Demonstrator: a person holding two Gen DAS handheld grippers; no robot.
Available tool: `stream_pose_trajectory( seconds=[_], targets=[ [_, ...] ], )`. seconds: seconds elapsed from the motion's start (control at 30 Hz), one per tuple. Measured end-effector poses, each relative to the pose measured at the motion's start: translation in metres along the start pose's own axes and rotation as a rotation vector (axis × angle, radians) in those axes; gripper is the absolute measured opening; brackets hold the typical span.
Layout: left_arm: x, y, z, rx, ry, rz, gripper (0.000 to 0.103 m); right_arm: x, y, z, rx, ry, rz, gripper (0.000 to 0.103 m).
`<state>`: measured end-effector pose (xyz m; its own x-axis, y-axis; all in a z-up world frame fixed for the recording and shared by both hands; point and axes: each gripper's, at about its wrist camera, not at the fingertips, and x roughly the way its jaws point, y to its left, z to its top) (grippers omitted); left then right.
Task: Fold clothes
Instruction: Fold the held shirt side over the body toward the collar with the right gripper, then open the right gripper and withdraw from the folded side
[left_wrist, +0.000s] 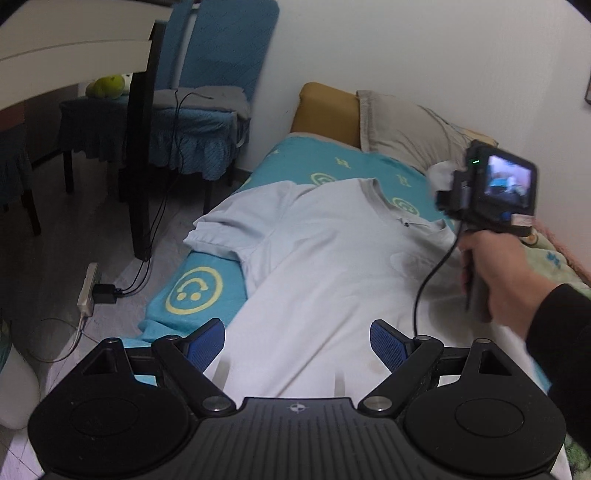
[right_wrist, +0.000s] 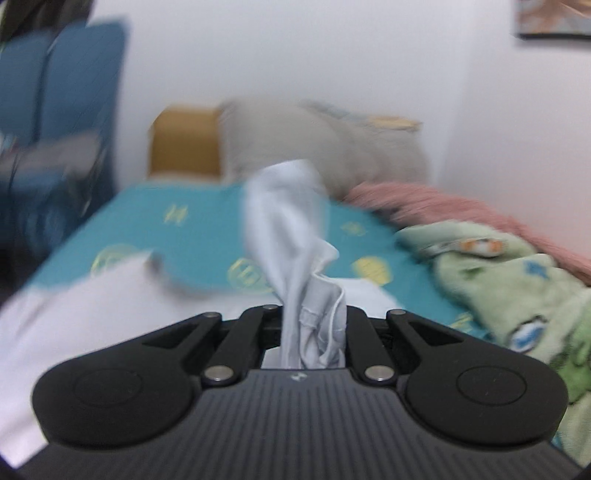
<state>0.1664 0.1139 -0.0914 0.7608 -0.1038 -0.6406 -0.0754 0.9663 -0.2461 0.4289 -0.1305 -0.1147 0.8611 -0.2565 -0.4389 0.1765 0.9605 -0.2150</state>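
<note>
A pale blue-white T-shirt (left_wrist: 325, 258) lies spread on a teal bed sheet (left_wrist: 195, 284) with yellow smiley prints, collar toward the pillow. My left gripper (left_wrist: 297, 345) is open and empty, hovering over the shirt's lower part. My right gripper (right_wrist: 314, 332) is shut on a bunched sleeve of the shirt (right_wrist: 291, 229), which stands up in front of its jaws. In the left wrist view the right gripper (left_wrist: 443, 184) is held by a hand at the shirt's right shoulder, lifted above the bed.
A grey pillow (left_wrist: 406, 129) and a mustard headboard (left_wrist: 328, 110) sit at the bed's far end. A green and pink blanket (right_wrist: 509, 280) lies at the right. Chairs with blue covers (left_wrist: 207, 110), a dark table leg (left_wrist: 140, 158) and a power strip (left_wrist: 88, 291) are at the left.
</note>
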Motion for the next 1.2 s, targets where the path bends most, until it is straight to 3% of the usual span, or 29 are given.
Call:
stream_pose_trajectory(
  seconds=[0.1,0.27,0.3,0.33,0.37,0.43,0.5,0.7,0.93,1.07,1.2],
  targets=[
    [0.011,0.009,-0.001,-0.019,0.022,0.001,0.088,0.016,0.035,-0.014,-0.075,0.039,0.016,0.010],
    [0.028,0.012,-0.004,-0.029,0.046,0.000,0.088,0.031,0.041,-0.027,-0.061,0.108,0.076,0.013],
    [0.030,0.012,-0.005,-0.030,0.048,-0.002,0.088,0.025,0.038,-0.027,-0.051,0.112,0.104,0.025],
    [0.032,0.012,-0.006,-0.031,0.049,-0.004,0.088,0.019,0.036,-0.026,-0.040,0.115,0.133,0.044],
    [0.033,0.011,-0.006,-0.030,0.048,-0.006,0.088,0.013,0.033,-0.026,-0.029,0.119,0.161,0.050],
    [0.035,0.008,-0.007,-0.021,0.045,-0.003,0.088,0.001,0.028,-0.024,-0.008,0.126,0.218,0.076],
    [0.035,0.004,-0.009,-0.008,0.042,-0.004,0.088,-0.012,0.023,-0.023,0.013,0.133,0.275,0.086],
    [0.028,-0.012,-0.016,0.037,0.017,0.006,0.088,-0.118,-0.034,-0.022,0.122,0.117,0.395,0.086],
    [0.010,-0.037,-0.034,0.088,0.035,-0.022,0.088,-0.260,-0.137,-0.054,0.270,0.169,0.419,0.086],
    [-0.005,-0.061,-0.052,0.157,0.053,-0.035,0.088,-0.308,-0.189,-0.087,0.349,0.193,0.432,0.086],
    [-0.024,-0.094,-0.075,0.245,0.069,-0.084,0.088,-0.335,-0.239,-0.117,0.502,0.164,0.383,0.086]
  ],
)
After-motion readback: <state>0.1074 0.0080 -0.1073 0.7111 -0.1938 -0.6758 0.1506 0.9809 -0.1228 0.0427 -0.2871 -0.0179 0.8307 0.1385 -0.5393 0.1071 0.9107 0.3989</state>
